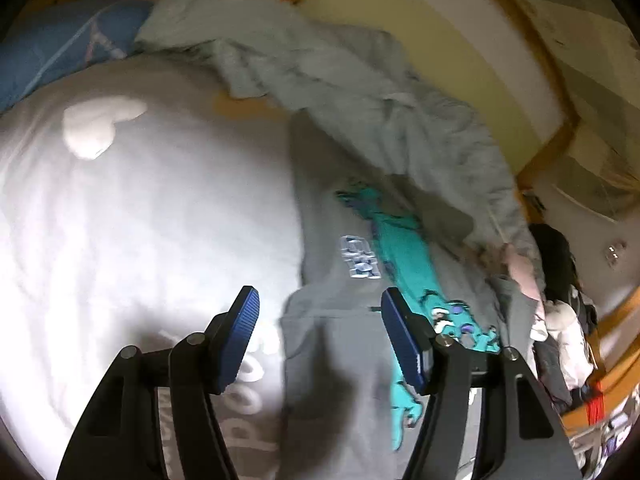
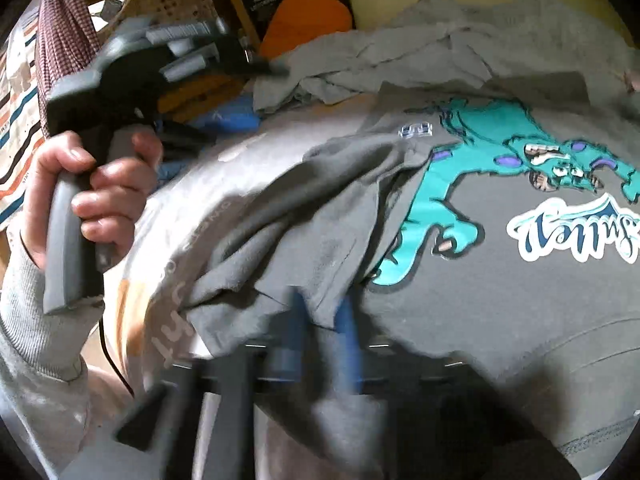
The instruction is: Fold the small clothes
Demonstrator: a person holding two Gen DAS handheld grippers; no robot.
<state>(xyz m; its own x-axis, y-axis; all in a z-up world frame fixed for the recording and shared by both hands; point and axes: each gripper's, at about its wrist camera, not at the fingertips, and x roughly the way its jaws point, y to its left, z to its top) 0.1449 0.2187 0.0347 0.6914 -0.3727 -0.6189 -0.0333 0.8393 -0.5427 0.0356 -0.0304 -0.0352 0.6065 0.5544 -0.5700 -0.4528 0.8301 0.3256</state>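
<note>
While my view runs along the left hand-held gripper (image 1: pixel 320 336), I see its blue ribbed pads spread wide with nothing between them, hanging over the grey sweatshirt with the teal monster print (image 1: pixel 340 360). That sweatshirt lies flat on a white printed garment (image 1: pixel 140 208) spreading toward 9 o'clock. Beyond, at 12 o'clock, a crumpled pale grey garment (image 1: pixel 360 92) is heaped against a yellow cushion (image 1: pixel 420 40).

From my right wrist camera, the right hand-held gripper (image 2: pixel 320 336) sits blurred at 6 o'clock, its blue fingers pressed together on a fold of the sweatshirt's sleeve (image 2: pixel 300 208), which rises off the chest print. At 9 o'clock a hand (image 2: pixel 92 188) in a pale sleeve grips the other tool's handle.
</note>
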